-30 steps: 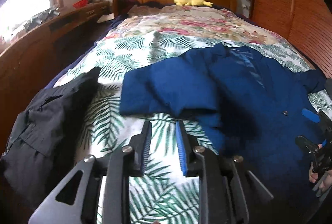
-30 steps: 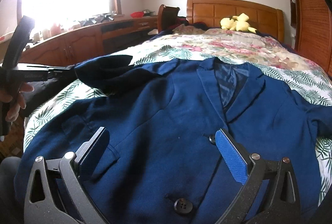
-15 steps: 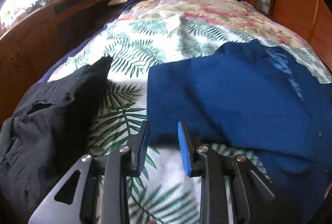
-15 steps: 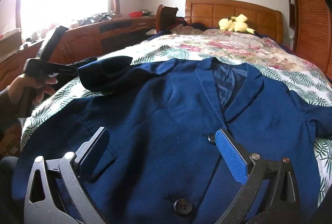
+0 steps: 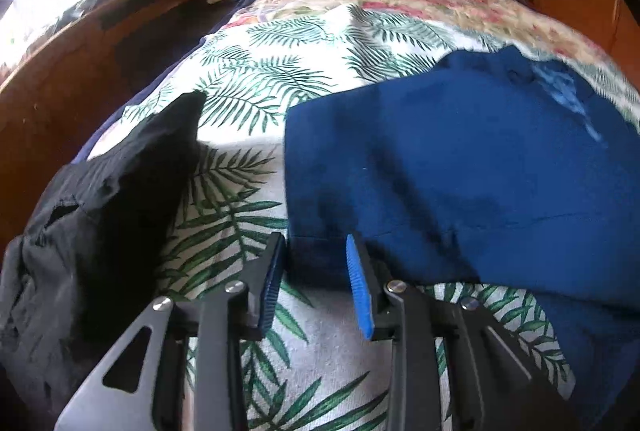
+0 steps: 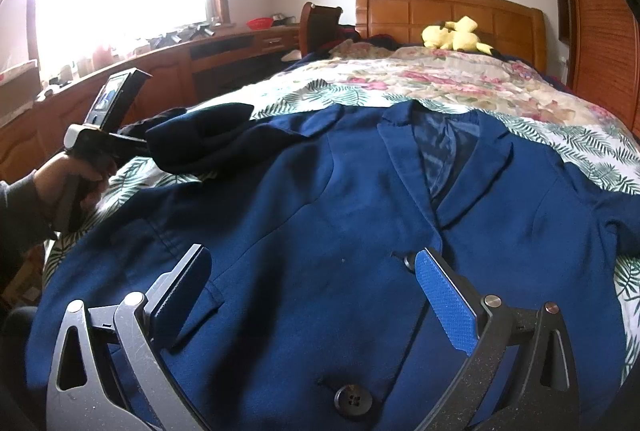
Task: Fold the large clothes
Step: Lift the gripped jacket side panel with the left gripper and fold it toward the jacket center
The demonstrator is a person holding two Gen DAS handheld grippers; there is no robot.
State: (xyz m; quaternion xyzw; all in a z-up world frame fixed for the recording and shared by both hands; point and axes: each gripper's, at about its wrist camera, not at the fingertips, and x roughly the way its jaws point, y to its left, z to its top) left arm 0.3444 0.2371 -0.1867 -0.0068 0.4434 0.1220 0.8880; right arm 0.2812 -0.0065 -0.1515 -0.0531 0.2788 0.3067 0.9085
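Observation:
A navy blue jacket (image 6: 340, 211) lies face up on the bed, lapels toward the headboard. Its left sleeve (image 5: 420, 167) is folded across the body, the cuff (image 6: 200, 139) raised in a hump. My left gripper (image 5: 316, 271) points down at the near corner of that sleeve. Its jaws are opening, a narrow gap shows between the blue pads, and the cloth edge lies just at the tips, unpinched. In the right wrist view a hand holds this left gripper (image 6: 140, 147) against the cuff. My right gripper (image 6: 312, 271) hovers wide open over the jacket's buttoned front, gripping nothing.
A black garment (image 5: 100, 211) lies crumpled on the bed's left edge. The palm-leaf bedspread (image 5: 260, 79) shows between it and the jacket. A yellow plush toy (image 6: 456, 35) sits by the wooden headboard (image 6: 440, 7). A long wooden desk (image 6: 200, 63) runs along the left.
My left gripper came forward and down to the sleeve's near corner, and its jaws widened a little. My right gripper and the jacket body stayed put.

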